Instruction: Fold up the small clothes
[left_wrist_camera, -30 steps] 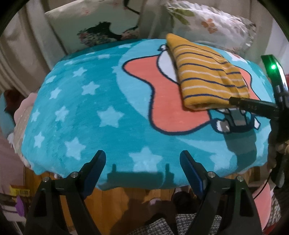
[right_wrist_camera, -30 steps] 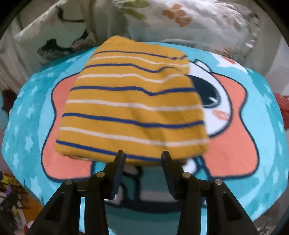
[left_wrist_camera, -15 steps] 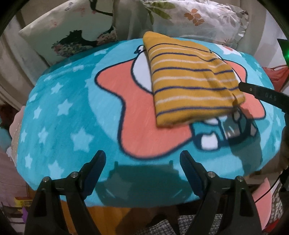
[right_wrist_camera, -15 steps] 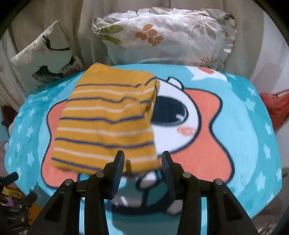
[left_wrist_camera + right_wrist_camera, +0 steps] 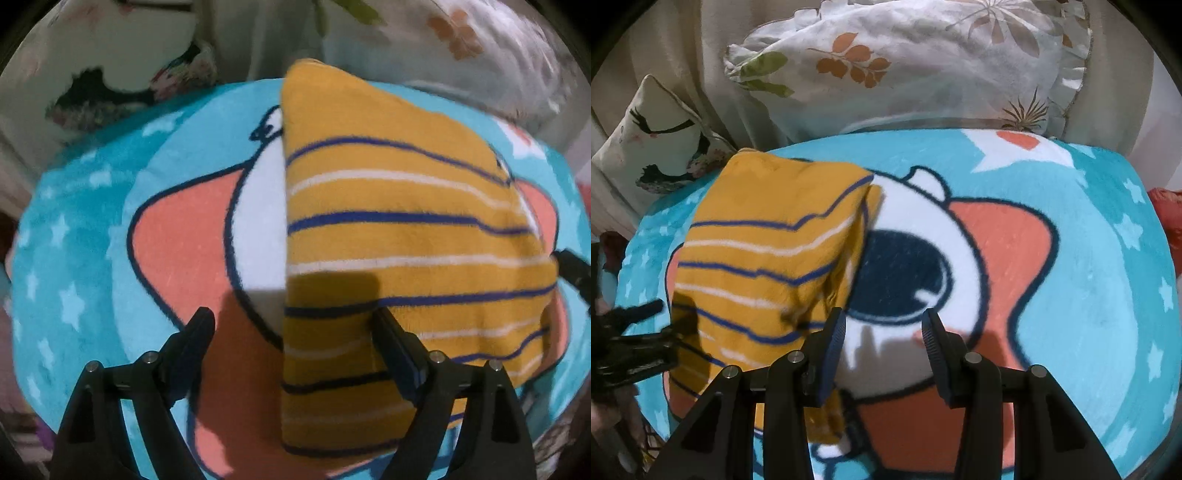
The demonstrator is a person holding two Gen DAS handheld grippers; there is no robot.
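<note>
Folded striped garment [image 5: 406,240] lies on blanket [image 5: 74,240] (star-printed).

Mustard garment [image 5: 406,240] with navy and white stripes; turquoise blanket [image 5: 1089,295] with pale stars.

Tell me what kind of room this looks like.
Probably a living room or bedroom at home: printed pillows lean against a curtain, behind a star-patterned cartoon blanket where a folded striped garment lies.

Even indoor light is seen; gripper shadows are cast on the blanket [image 5: 85,236]. Motion blur softens everything, and fisheye corners are blackened.
</note>
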